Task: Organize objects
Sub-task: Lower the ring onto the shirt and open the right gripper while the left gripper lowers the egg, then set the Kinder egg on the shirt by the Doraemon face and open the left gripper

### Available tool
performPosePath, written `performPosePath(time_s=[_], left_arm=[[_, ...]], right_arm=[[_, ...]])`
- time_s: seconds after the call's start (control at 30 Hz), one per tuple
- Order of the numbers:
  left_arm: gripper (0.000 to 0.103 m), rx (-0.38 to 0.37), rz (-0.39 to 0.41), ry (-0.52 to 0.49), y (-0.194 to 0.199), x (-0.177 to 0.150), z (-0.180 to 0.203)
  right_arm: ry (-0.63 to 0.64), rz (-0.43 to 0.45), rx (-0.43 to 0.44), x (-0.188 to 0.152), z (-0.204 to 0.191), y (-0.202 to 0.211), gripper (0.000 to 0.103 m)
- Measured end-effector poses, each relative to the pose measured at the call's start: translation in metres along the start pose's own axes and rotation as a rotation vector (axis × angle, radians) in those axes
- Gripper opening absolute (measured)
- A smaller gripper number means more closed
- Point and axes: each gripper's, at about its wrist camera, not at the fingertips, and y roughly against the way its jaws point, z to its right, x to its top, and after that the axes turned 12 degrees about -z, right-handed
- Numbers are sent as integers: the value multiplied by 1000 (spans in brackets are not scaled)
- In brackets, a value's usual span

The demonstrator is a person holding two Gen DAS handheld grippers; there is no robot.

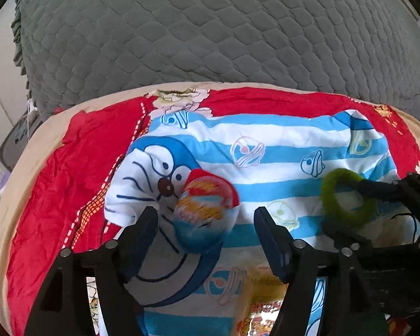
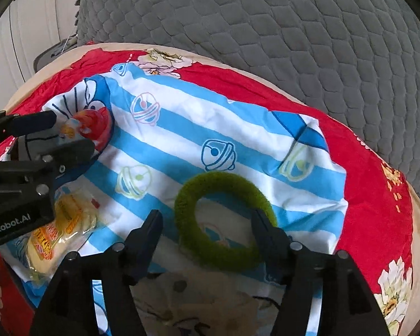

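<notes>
A red, orange and blue snack packet [image 1: 207,212] lies on the blue-and-white striped cartoon cloth [image 1: 266,154]. My left gripper [image 1: 205,218] is open with its fingers on either side of the packet. It also shows in the right wrist view [image 2: 70,134] around the packet [image 2: 93,126]. A fuzzy green ring [image 2: 224,221] lies on the cloth [image 2: 238,128]. My right gripper [image 2: 207,221] is open around the ring, its right finger over the ring's edge. The ring [image 1: 347,196] and right gripper also show in the left wrist view. A yellow snack pack [image 2: 61,226] lies at the left.
The cloth lies on a red floral bedspread [image 1: 70,168] with a beige border. A grey quilted cushion [image 1: 210,28] rises behind it. The yellow pack [image 1: 263,305] sits just under my left gripper. White wall and a grey object are at far left.
</notes>
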Motion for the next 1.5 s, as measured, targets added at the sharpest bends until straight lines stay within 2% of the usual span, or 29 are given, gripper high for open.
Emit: performPosePath(time_s=[0.2,0.47,0.77,0.83,0.9,0.97,1.07,1.37,1.5], left_arm=[[77,-10,-21,9,3,-4,-5],[83,-7,-27,13,10,-10,-7],[85,-32,-51,26,12,-16,-11],[85,-36,-53,26,13,-18,-12],[86,-39,-51,23,14,-19,-12],[95,-49,-49,25,16,-20,-12],[103,-60,-44,23,20,-22,-11],[103,-63,-50,34,29,-27,-14],[103,-67,-45,40,38,-31,-17]], right_arm=[[16,8,-27,-6,-3,8,73],[-21,24,-20,-13,1,21,82],[-71,31,7,-19,4,28,89],[-81,35,3,-20,4,31,94],[-81,43,-1,-21,4,33,94],[-82,56,-7,-21,3,37,95],[-88,65,-1,-22,3,43,95],[-95,92,16,-28,0,61,95],[-92,117,16,-31,-3,76,99]])
